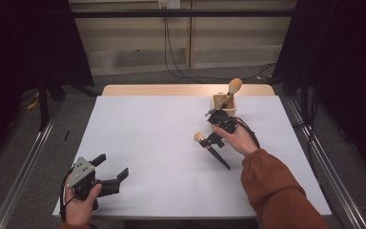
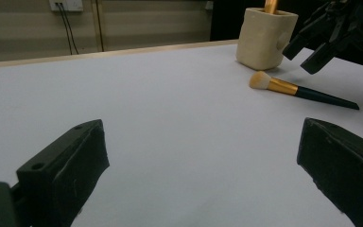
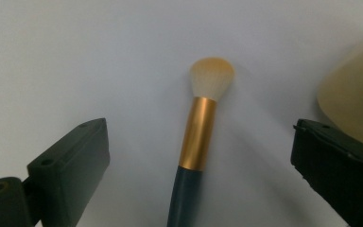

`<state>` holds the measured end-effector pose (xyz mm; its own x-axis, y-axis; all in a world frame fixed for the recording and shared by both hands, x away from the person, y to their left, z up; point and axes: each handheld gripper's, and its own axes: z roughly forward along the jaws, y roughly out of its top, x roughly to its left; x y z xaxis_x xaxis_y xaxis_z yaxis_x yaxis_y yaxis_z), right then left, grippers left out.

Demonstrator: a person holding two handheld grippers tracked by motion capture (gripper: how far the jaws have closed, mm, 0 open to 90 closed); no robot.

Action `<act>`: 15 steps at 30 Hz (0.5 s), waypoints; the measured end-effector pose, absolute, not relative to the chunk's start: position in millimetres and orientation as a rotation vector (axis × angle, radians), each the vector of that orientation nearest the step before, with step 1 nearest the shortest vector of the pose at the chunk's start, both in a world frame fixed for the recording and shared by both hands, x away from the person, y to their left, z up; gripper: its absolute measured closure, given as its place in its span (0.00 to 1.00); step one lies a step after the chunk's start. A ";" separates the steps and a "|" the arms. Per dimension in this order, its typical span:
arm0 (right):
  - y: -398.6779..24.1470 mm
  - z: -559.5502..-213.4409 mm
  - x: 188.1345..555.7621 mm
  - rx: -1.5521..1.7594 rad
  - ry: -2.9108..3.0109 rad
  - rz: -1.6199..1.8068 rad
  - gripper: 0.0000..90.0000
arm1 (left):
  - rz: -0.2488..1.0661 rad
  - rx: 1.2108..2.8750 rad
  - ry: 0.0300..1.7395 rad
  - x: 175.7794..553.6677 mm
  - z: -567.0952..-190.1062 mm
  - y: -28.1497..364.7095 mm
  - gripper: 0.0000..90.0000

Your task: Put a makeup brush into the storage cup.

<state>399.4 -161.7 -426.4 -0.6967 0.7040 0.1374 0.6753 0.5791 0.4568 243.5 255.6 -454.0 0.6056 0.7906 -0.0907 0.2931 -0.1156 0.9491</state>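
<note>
makeup brush (image 3: 197, 142): flat on white worktop (image 1: 147, 143), directly beneath right tool (image 1: 218, 136), between its spread jaws, untouched. cream holder (image 1: 224, 102) just beyond. left tool (image 1: 108, 172): jaws apart, empty, well away.

Dim, soft overhead light; faint shadows, dark surroundings, close gripper views slightly blurred

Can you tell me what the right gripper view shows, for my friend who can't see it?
A makeup brush with a pale tuft, gold collar and dark handle lies flat on the white table, between the right gripper's two open black jaws. A cream holder shows at the right edge.
</note>
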 end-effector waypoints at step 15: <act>-147.3 -439.0 413.6 1.166 2.916 0.439 0.05 | 0.537 1.692 0.901 243.2 -454.2 255.3 0.03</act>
<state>413.6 -147.3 -439.0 -0.7290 0.6722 0.1291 0.6804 0.6911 0.2437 243.2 255.3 -454.2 0.6091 0.7879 -0.0903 0.2949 -0.1193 0.9481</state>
